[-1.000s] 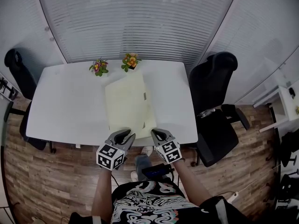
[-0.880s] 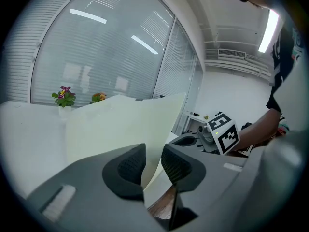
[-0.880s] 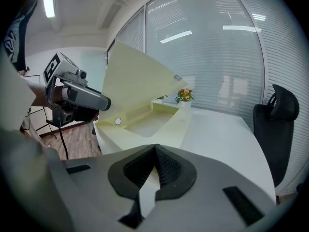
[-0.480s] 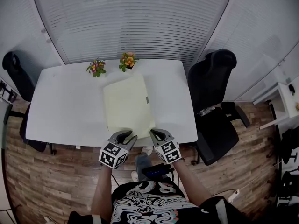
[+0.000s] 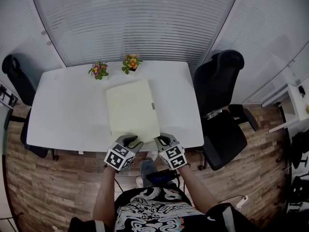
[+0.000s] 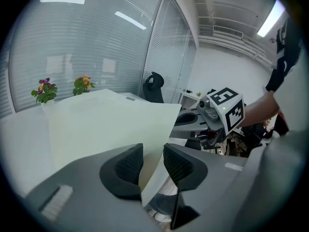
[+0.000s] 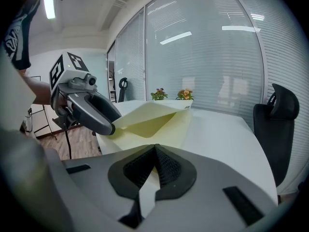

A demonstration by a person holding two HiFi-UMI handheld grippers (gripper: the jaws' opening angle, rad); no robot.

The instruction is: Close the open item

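A pale yellow folder (image 5: 131,108) lies on the white table (image 5: 67,105), its near edge at the table's front. My left gripper (image 5: 130,140) is at the folder's near left corner. Its jaws have just been opening. In the left gripper view (image 6: 153,153) they stand apart with the top cover (image 6: 106,120) between them, and a gap shows beside the sheet. From the right gripper view the cover (image 7: 145,111) stays lifted a little above the lower sheet. My right gripper (image 7: 154,154) is shut on the folder's near edge; in the head view it (image 5: 161,139) is at the near right corner.
Two small flower pots (image 5: 98,69) (image 5: 131,63) stand at the table's far edge. A black office chair (image 5: 219,95) is close on the right and another (image 5: 14,74) on the far left. Window blinds run behind the table, over a wooden floor.
The left gripper has sunk toward the table, and the raised cover has come down with it until nearly flat. The right gripper has kept still.
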